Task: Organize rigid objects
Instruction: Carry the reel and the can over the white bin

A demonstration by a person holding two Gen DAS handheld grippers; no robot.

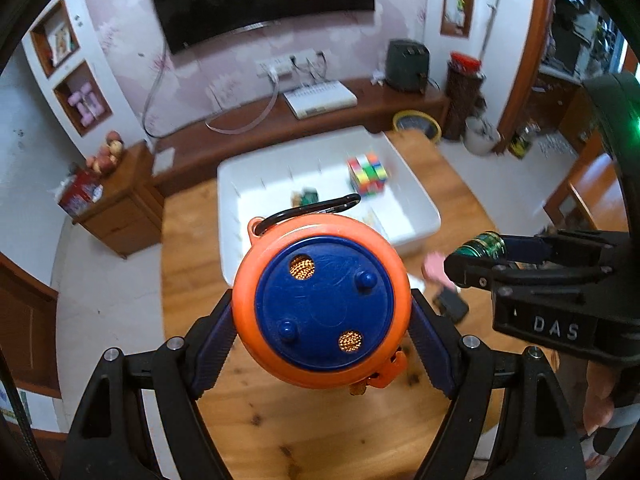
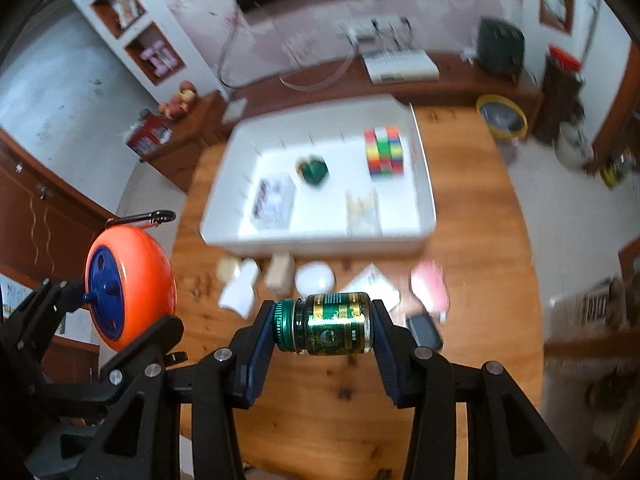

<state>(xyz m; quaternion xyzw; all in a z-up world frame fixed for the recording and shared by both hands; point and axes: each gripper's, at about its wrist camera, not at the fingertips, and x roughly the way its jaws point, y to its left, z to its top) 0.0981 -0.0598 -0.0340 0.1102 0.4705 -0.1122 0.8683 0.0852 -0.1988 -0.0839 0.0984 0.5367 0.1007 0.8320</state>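
Orange reel point(image 1: 322, 308): clamped in left gripper point(image 1: 322, 320), carabiner point(image 1: 316, 210) ahead | green jar point(image 2: 328, 324): sideways, gripped by right gripper point(image 2: 325, 330) | white bin point(image 2: 320, 236): beyond both, contents blurred | table items: blurred, unidentifiable

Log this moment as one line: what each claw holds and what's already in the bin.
left claw: shut on orange round reel | right claw: shut on green-gold jar | white bin: colourful puzzle cube

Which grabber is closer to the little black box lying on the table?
Right. The right gripper, holding the green jar, hangs just beside the black box. The left gripper, clamping the orange reel, is farther off on the other side.
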